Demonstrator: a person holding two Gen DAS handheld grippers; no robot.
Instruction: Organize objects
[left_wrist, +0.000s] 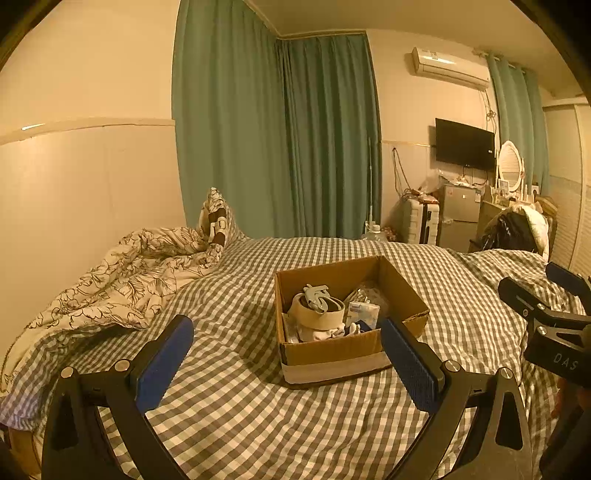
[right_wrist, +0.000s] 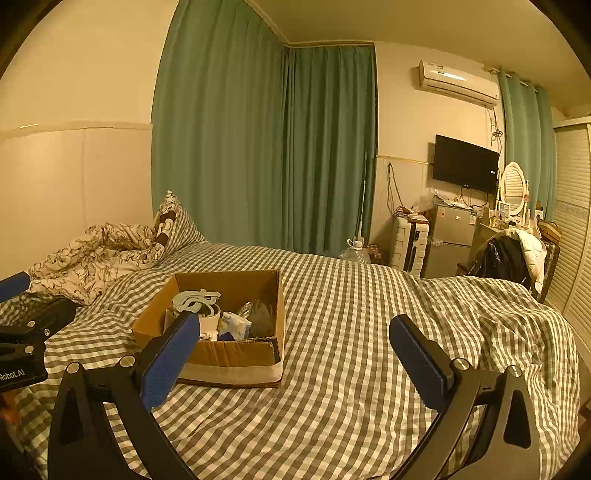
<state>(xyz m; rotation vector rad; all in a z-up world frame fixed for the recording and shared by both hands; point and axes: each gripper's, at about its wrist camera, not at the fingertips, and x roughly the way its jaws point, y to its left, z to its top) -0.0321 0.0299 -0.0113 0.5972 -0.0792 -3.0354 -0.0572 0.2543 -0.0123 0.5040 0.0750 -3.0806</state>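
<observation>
An open cardboard box (left_wrist: 332, 349) sits on the checked bed cover; it also shows in the right wrist view (right_wrist: 229, 354). Inside lie a roll of tape (left_wrist: 317, 315), a pale plastic piece (left_wrist: 316, 295) on top of it, a small white packet (left_wrist: 364, 312) and a crinkly bag (right_wrist: 260, 314). My left gripper (left_wrist: 286, 326) is open and empty, just in front of the box, its right finger beside the box's near right corner. My right gripper (right_wrist: 295, 328) is open and empty, to the right of the box, and shows at the right edge of the left wrist view (left_wrist: 543, 291).
The bed (right_wrist: 351, 302) is covered in a grey checked sheet. A crumpled floral duvet (left_wrist: 122, 277) and a pillow (left_wrist: 218, 218) lie at the far left by the wall. Green curtains (left_wrist: 277, 129), a small fridge (right_wrist: 448, 236), a TV (right_wrist: 465, 164) and a loaded chair (right_wrist: 511, 258) stand beyond.
</observation>
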